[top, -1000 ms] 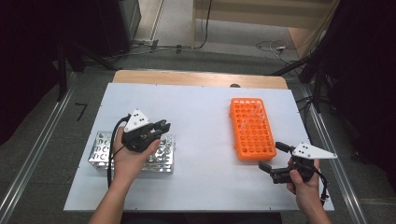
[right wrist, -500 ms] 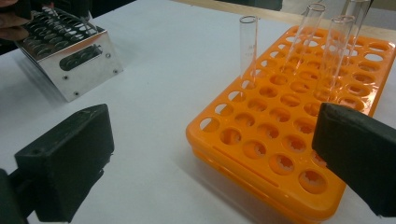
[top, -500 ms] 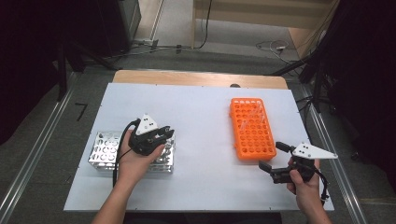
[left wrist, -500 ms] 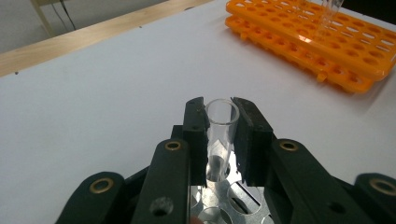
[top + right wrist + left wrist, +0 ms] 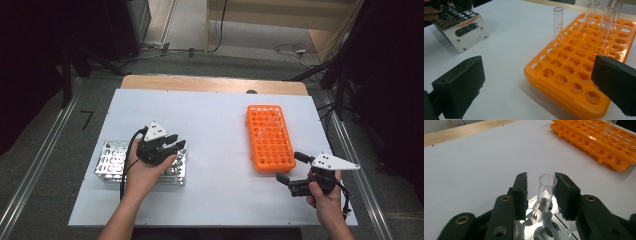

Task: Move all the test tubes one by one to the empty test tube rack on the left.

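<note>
Left claw (image 5: 541, 195) just opening around glass tube (image 5: 546, 192) in metal rack (image 5: 112, 160), right claw (image 5: 536, 90) wide

The left gripper (image 5: 176, 146), held in the left hand (image 5: 142, 172) with the forearm entering from below, is seen with jaws just opened slightly, while the right gripper (image 5: 289, 169), gripped by the right hand (image 5: 322, 192), is held with jaws wide apart.

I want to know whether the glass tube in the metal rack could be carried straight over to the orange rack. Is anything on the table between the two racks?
Nothing visible. The glass tube stands in the metal rack, between the open jaws of the left hand-held gripper. Bare white table lies between it and the orange rack. The right hand-held gripper waits below the orange rack, off that path.
</note>
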`<state>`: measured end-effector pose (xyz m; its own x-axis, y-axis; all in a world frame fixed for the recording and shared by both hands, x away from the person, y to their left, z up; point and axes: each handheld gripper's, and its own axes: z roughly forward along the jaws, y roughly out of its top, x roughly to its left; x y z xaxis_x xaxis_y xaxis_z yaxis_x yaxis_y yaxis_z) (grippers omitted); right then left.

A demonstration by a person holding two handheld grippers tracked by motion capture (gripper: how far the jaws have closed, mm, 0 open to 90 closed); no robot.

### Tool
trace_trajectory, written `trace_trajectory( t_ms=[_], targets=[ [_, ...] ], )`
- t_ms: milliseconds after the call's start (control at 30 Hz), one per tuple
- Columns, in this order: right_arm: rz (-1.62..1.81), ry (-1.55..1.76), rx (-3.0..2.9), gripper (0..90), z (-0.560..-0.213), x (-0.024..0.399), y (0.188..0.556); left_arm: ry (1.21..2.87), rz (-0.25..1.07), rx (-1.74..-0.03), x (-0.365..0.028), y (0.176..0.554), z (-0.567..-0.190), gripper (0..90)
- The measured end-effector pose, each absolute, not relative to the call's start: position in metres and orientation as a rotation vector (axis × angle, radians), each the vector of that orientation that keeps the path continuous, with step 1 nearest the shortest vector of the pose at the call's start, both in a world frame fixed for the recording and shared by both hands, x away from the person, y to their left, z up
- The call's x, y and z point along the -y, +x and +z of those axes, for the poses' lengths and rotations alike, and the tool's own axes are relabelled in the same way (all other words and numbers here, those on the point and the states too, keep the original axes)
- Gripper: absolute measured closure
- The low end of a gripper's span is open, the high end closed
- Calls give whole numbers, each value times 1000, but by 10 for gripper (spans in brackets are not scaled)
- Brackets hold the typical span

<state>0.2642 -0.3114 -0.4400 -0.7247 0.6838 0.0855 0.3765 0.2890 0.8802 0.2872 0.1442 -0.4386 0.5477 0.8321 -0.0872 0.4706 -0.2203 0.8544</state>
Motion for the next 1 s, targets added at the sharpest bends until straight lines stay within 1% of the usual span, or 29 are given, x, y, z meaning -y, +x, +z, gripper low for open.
trace_trajectory(
  t_ms=[100,200,467,533,667,733,800,1000],
  targets=[
    [1412,964,-2258,0,-440,311,265,1831,499,-1052,-147,283,-436,476],
    [1412,969,-2255,0,-439,311,265,1790,489,-1046,-150,278,-434,386],
    [1427,967,-2250,0,-433,307,270,1700,415,-1045,-161,259,-435,235],
    [1439,978,-2254,0,-431,306,274,1692,404,-1037,-163,254,-436,170],
    [1441,998,-2271,0,-430,301,283,1681,376,-1004,-163,247,-436,74],
    [1442,1014,-2272,17,-429,298,288,1705,366,-975,-161,243,-435,7],
    [1436,1025,-2278,25,-429,295,293,1710,370,-952,-159,240,-434,0],
    [1465,1060,-2296,46,-431,285,313,1695,359,-953,-157,238,-433,0]
  ],
)
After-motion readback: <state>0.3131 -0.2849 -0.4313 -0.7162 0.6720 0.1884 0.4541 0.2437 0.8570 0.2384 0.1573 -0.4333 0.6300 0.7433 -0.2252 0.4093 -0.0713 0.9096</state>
